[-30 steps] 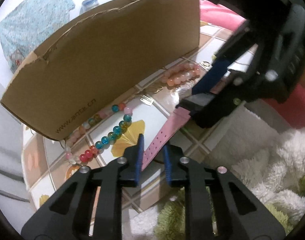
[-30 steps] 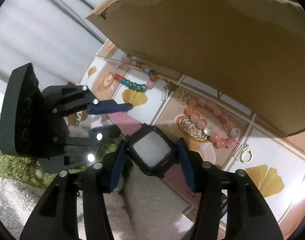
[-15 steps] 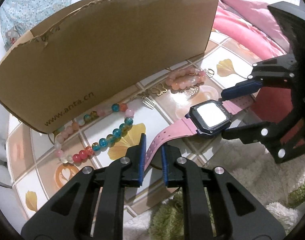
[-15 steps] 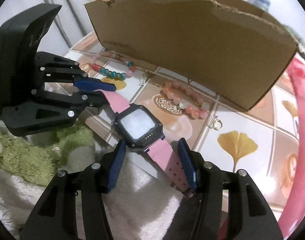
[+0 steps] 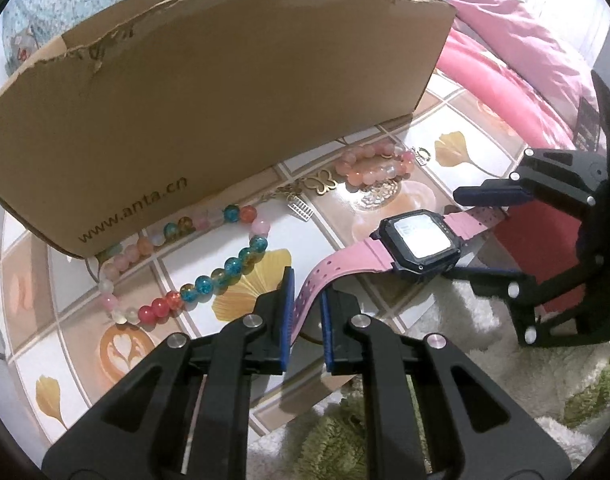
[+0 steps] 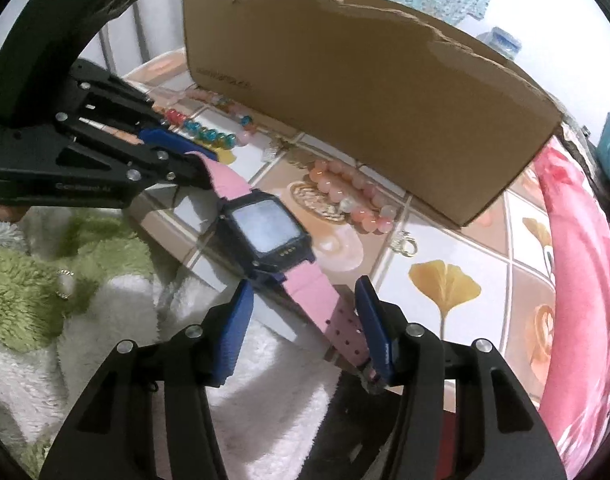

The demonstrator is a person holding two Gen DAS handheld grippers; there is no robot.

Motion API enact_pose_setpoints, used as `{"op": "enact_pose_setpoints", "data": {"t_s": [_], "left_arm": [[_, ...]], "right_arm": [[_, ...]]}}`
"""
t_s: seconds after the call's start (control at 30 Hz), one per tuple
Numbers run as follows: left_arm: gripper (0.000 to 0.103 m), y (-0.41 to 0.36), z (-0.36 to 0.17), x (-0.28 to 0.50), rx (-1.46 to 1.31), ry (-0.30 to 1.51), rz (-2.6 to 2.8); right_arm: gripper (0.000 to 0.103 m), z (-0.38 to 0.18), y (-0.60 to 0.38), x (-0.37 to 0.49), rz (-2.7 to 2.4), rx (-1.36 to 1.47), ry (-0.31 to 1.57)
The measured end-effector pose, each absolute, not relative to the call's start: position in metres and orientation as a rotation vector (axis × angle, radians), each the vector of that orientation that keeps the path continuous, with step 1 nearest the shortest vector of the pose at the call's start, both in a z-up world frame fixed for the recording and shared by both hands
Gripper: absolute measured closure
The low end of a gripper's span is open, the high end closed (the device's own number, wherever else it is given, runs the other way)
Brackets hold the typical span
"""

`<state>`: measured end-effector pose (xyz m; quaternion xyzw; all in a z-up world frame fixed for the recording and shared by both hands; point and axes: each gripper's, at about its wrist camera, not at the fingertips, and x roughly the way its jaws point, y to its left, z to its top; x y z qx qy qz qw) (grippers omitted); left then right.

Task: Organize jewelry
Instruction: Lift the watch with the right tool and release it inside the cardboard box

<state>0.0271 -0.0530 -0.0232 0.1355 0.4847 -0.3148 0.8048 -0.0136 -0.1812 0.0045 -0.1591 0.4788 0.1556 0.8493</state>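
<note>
The left gripper [image 5: 306, 292] has its blue fingers [image 5: 287, 320] pinched on one end of the pink strap of the watch [image 5: 419, 240], holding it at the front edge of the counter [image 5: 457, 168]. The watch, with a black square case and pale screen, stretches from that gripper across to the right gripper [image 6: 303, 304], its case lifted just above the counter's front edge and over the white and green fluffy fabric [image 6: 85, 264] below it. The right gripper's fingers [image 6: 371, 320] stand wide apart; the other strap end lies between them, against the right-hand finger only, so they are not clamped on it.

On the tiled counter behind the watch lie a multicoloured bead bracelet [image 5: 209, 276], a peach bead bracelet [image 5: 371, 166], a gold butterfly charm [image 5: 320, 182] between the two, and a small ring [image 6: 405, 242] near the peach beads. A torn cardboard box [image 5: 225, 96] stands along the back of the counter, just behind the jewelry. Pink cloth [image 5: 525, 48] lies at the counter's right side.
</note>
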Motion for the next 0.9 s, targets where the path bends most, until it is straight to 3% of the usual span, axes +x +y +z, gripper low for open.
{"op": "enact_pose_setpoints", "data": {"t_s": [0.07, 0.13, 0.27, 0.47, 0.7, 0.9], "left_arm": [[0.093, -0.052, -0.023, 0.029, 0.280, 1.047, -0.675], [0.094, -0.053, -0.024, 0.029, 0.278, 1.048, -0.670], [0.096, -0.057, -0.018, 0.021, 0.329, 0.992, -0.642], [0.100, -0.051, 0.017, -0.001, 0.368, 0.862, -0.647], [0.100, -0.028, 0.107, 0.002, 0.321, 0.676, -0.653], [0.100, -0.031, 0.152, 0.063, 0.323, 0.632, -0.626]], "right_arm": [[0.064, 0.005, -0.185, -0.010, 0.320, -0.300, 1.013], [0.081, 0.005, -0.191, -0.008, 0.291, -0.286, 1.011], [0.098, 0.015, -0.195, -0.010, 0.264, -0.260, 0.973], [0.099, 0.055, -0.190, -0.025, 0.238, -0.273, 0.874], [0.099, 0.134, -0.182, -0.013, 0.282, -0.250, 0.725], [0.099, 0.155, -0.196, 0.077, 0.389, -0.073, 0.824]]}}
